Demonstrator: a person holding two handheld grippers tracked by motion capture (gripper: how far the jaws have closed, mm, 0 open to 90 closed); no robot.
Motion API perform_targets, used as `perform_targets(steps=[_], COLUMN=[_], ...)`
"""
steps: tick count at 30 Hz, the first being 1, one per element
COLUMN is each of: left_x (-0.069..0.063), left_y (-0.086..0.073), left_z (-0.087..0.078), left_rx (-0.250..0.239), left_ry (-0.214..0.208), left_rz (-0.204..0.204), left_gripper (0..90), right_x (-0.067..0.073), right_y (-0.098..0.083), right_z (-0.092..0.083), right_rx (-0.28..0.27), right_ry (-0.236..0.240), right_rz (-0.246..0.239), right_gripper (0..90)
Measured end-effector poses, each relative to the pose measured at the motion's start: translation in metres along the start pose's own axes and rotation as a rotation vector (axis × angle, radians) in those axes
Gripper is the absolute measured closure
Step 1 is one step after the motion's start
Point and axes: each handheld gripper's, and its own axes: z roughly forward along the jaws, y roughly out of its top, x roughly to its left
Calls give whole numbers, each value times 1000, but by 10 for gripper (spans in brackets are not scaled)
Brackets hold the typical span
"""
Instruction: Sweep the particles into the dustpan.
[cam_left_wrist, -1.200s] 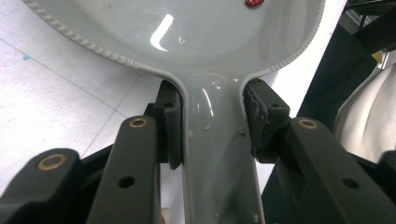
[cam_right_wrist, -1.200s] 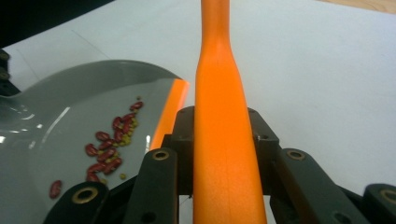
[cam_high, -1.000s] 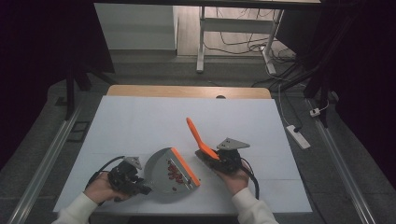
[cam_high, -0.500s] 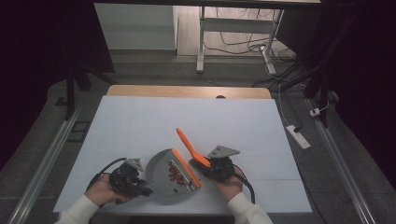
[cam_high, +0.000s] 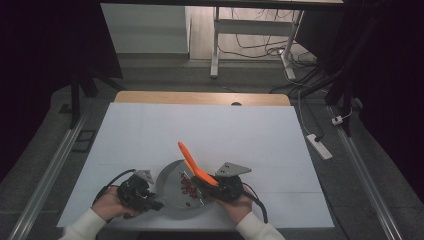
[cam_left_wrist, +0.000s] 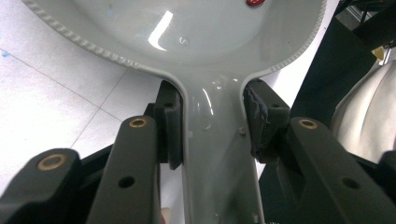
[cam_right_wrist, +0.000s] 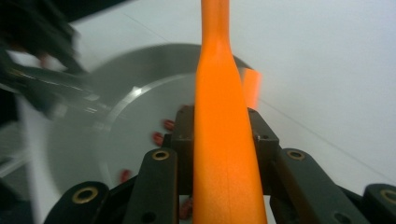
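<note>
A grey pan (cam_high: 167, 186) lies near the table's front edge with several small red pieces (cam_high: 189, 186) in it. My left gripper (cam_high: 151, 200) is shut on the pan's handle (cam_left_wrist: 210, 154), its pads (cam_left_wrist: 170, 126) pressing both sides. In the left gripper view the pan's beaded rim (cam_left_wrist: 116, 58) curves above the jaws. My right gripper (cam_high: 207, 187) is shut on an orange spatula (cam_high: 191, 162), which slants up and to the left over the pan's right side. In the right gripper view the orange spatula (cam_right_wrist: 222, 116) runs straight up between the jaws, above the pan (cam_right_wrist: 116, 135) and red pieces (cam_right_wrist: 161, 137).
The white table top (cam_high: 210, 130) stretches wide behind the pan. A wooden strip (cam_high: 200, 98) edges its far side. A white power strip (cam_high: 318, 146) lies on the floor to the right, beside metal rails.
My right gripper has carried the orange spatula leftward and nearer the front edge, so it now hangs over the pan. The left gripper and pan have stayed put.
</note>
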Motion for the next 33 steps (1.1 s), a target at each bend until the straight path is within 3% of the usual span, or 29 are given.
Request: perform_targets(steps=[4, 8, 13, 22, 33], left_x=[0, 2, 2, 3, 6], left_y=[0, -1, -1, -1, -1], left_z=[0, 2, 4, 3, -2], left_rx=[-2, -7, -30, -65, -145], left_ry=[0, 0, -2, 11, 40], left_rz=[-2, 3, 0, 8, -48], left_gripper=[613, 613, 613, 614, 614], right_x=[3, -9, -27, -46, -59], right_y=[3, 6, 5, 6, 5], right_z=[-3, -12, -21, -31, -43], right_rx=[-38, -73, -77, -74, -63], right_ry=[-1, -42, -87, -112, -129], right_rz=[-27, -17, 19, 49, 62], right_gripper=[703, 703, 703, 703, 703])
